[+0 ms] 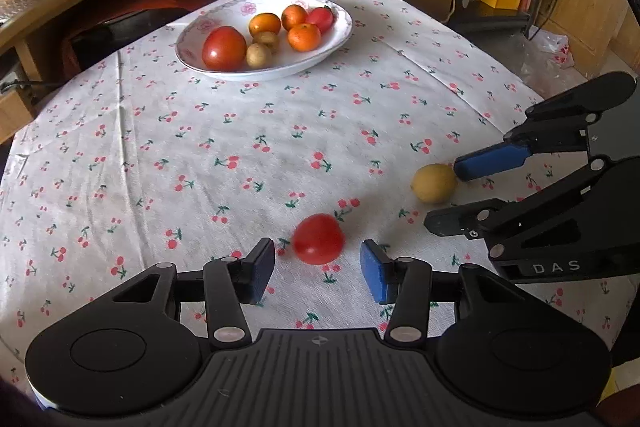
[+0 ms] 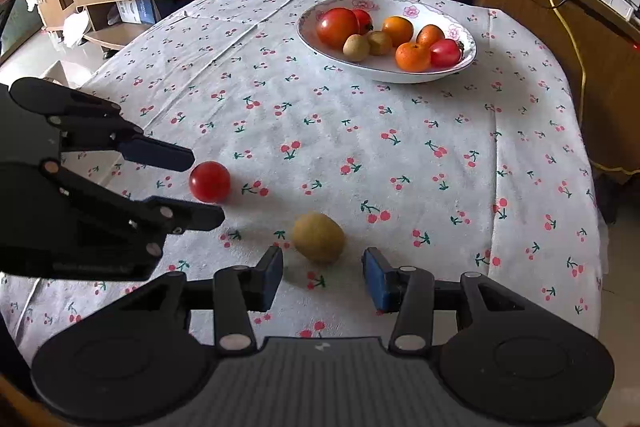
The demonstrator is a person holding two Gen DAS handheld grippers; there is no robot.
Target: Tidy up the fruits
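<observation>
A small red tomato lies on the cherry-print tablecloth between the spread fingers of the left gripper, which grips nothing, and just beside it a yellow-brown kiwi lies between the equally parted fingers of the right gripper, neither fruit visibly touched by the blue pads. Farther across the table, well apart from both, a white flowered plate holds a large tomato, two kiwis, three small oranges and another red tomato.
</observation>
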